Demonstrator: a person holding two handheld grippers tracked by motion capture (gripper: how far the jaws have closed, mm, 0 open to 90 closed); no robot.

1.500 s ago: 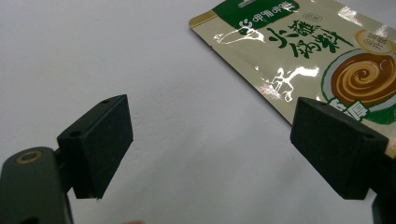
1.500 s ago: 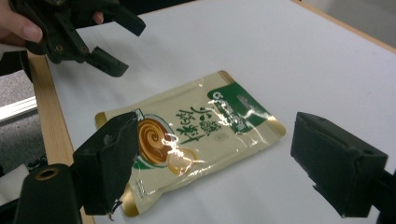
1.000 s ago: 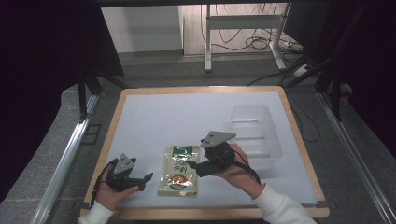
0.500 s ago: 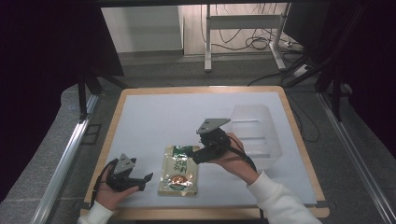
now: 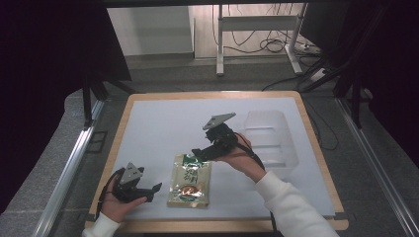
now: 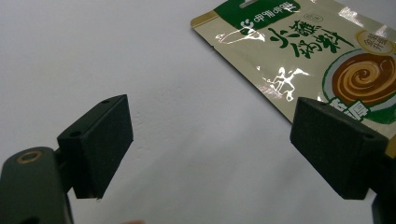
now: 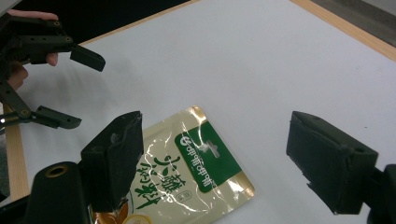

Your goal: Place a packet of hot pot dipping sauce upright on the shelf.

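The left gripper (image 5: 148, 190) rests near the table's front-left corner, jaws spread apart and holding nothing. Just beside it, near the front edge, the pouch (image 5: 190, 180) lies flat. The right gripper (image 5: 200, 153) hovers over the pouch's far end, jaws wide and empty. The foil looks slippery; I think a shallow pinch may slide off. The clear tray (image 5: 269, 138) stands by the right edge.

White-topped table (image 5: 158, 123) with wood rim; grey floor (image 5: 163, 69); white desk legs (image 5: 257, 29); cables (image 5: 247, 44); dark surroundings.
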